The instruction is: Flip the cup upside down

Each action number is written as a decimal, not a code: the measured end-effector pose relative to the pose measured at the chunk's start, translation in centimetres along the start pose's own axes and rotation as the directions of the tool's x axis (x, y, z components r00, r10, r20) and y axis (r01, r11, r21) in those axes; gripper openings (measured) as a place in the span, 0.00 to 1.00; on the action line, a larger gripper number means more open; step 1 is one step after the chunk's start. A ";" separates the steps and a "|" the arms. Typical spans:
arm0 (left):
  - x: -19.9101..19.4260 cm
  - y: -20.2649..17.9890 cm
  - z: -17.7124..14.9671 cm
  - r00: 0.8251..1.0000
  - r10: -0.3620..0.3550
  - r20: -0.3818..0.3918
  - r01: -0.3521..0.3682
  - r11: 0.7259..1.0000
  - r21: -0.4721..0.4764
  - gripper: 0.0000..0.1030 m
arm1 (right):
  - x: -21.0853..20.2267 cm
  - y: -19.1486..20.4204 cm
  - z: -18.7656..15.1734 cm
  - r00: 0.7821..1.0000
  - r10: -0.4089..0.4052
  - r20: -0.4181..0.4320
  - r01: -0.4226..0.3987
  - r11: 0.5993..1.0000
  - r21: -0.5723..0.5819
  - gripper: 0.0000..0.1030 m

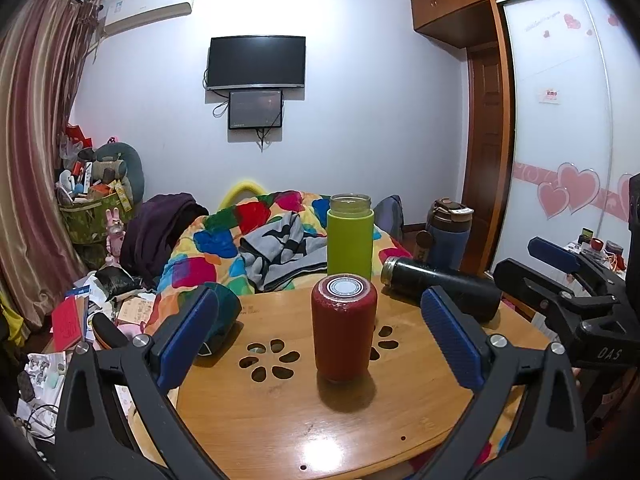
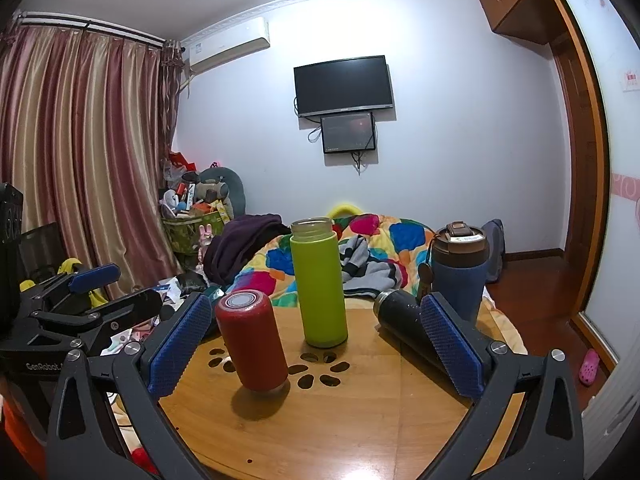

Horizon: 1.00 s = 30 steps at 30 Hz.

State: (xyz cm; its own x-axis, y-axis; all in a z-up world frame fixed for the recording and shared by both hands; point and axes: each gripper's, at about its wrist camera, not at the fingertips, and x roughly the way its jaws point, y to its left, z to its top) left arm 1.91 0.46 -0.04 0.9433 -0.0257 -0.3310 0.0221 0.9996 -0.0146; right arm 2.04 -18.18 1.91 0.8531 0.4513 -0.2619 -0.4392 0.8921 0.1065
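A red cup stands on the round wooden table, bottom side up, its ringed base facing the ceiling; it also shows in the right wrist view. My left gripper is open, its blue pads either side of the red cup and nearer the camera, not touching it. My right gripper is open and empty, with the red cup just inside its left pad. A green cup stands upright with its mouth open, behind the red one. A black cup lies on its side at the right.
A blue tumbler with a brown lid stands at the table's far right. A dark teal object sits at the table's left edge. A bed with a colourful quilt lies behind. Clutter covers the floor at left.
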 end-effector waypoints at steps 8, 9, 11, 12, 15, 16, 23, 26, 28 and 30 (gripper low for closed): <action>0.1 0.0 -0.1 1.000 -0.004 0.001 0.004 1.000 -0.003 1.00 | 0.2 0.0 -0.1 1.000 -0.002 -0.004 0.002 1.000 -0.004 1.00; 0.1 0.0 -0.1 1.000 -0.004 0.000 0.004 1.000 -0.003 1.00 | 0.2 0.0 -0.1 1.000 -0.003 -0.004 0.003 1.000 -0.005 1.00; 0.2 0.1 -0.1 1.000 -0.004 -0.002 0.004 1.000 -0.005 1.00 | 0.3 0.1 -0.1 1.000 -0.001 -0.006 0.001 1.000 -0.006 1.00; 0.2 0.1 -0.1 1.000 -0.004 -0.002 0.004 1.000 -0.006 1.00 | 0.3 0.1 0.0 1.000 0.000 -0.006 0.000 1.000 -0.007 1.00; 0.3 0.1 -0.1 1.000 -0.004 -0.003 0.004 1.000 -0.006 1.00 | 0.3 0.1 -0.1 1.000 0.001 -0.007 -0.001 1.000 -0.007 1.00; 0.2 0.1 -0.1 1.000 -0.004 -0.003 0.004 1.000 -0.005 1.00 | 0.3 0.1 -0.1 1.000 0.001 -0.008 -0.001 1.000 -0.007 1.00; 0.2 0.2 0.0 1.000 -0.004 -0.002 0.004 1.000 -0.006 1.00 | 0.4 0.3 -0.2 1.000 0.007 -0.013 -0.007 1.000 -0.007 1.00; 0.2 0.2 -0.1 1.000 -0.004 -0.001 0.004 1.000 -0.005 1.00 | 0.4 0.4 -0.2 1.000 0.008 -0.014 -0.008 1.000 -0.010 1.00; 0.2 0.3 0.0 1.000 -0.005 -0.002 0.005 1.000 -0.006 1.00 | 0.4 0.4 -0.2 1.000 0.008 -0.013 -0.008 1.000 -0.009 1.00; 0.3 0.3 0.0 1.000 -0.005 -0.002 0.005 1.000 -0.005 1.00 | 0.4 0.4 -0.2 1.000 0.008 -0.014 -0.008 1.000 -0.008 1.00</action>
State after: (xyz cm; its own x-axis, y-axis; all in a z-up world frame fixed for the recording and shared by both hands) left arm 2.14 0.71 -0.17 0.9424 -0.0310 -0.3330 0.0254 0.9995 -0.0210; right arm 2.12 -17.66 1.65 0.8456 0.4577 -0.2746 -0.4480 0.8883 0.1009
